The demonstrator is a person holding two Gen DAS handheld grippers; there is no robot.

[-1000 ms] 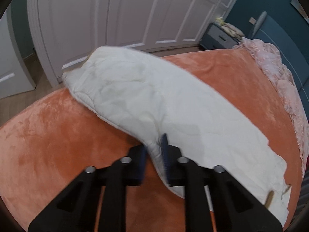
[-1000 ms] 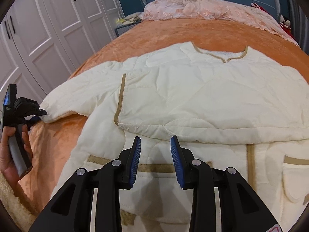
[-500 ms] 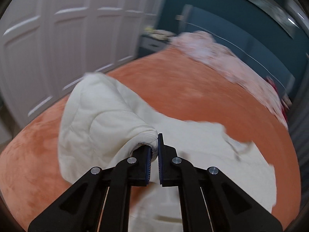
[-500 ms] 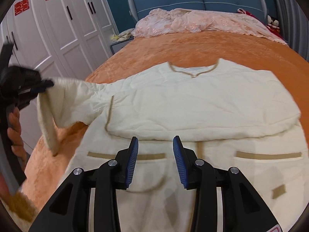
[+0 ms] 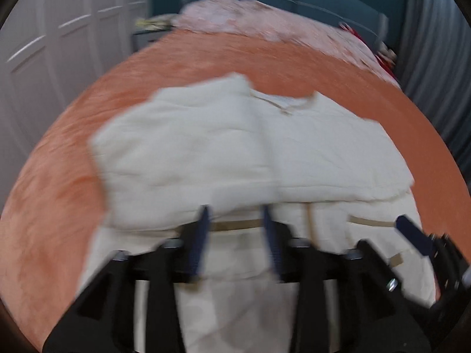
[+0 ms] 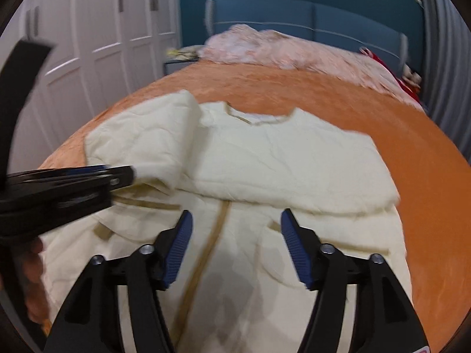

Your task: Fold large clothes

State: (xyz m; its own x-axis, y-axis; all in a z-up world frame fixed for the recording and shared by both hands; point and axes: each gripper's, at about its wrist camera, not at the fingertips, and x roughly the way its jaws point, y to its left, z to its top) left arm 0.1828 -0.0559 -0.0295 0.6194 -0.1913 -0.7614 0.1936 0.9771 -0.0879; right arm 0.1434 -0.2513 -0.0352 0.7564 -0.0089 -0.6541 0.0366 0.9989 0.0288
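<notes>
Lying loosely on the robe [image 6: 265,158], the folded sleeve [image 6: 141,144] could be dragged open if snagged by either hand-held gripper, left [image 5: 235,241] and right [image 6: 235,247], both just opened and empty.

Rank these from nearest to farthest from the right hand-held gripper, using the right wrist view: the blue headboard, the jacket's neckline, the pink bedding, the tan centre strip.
1. Tan centre strip, running between the right hand-held gripper fingers.
2. Jacket's neckline, mid-bed, straight ahead.
3. Pink bedding, heaped at the bed's far end.
4. Blue headboard, behind the bedding, against the wall.
</notes>
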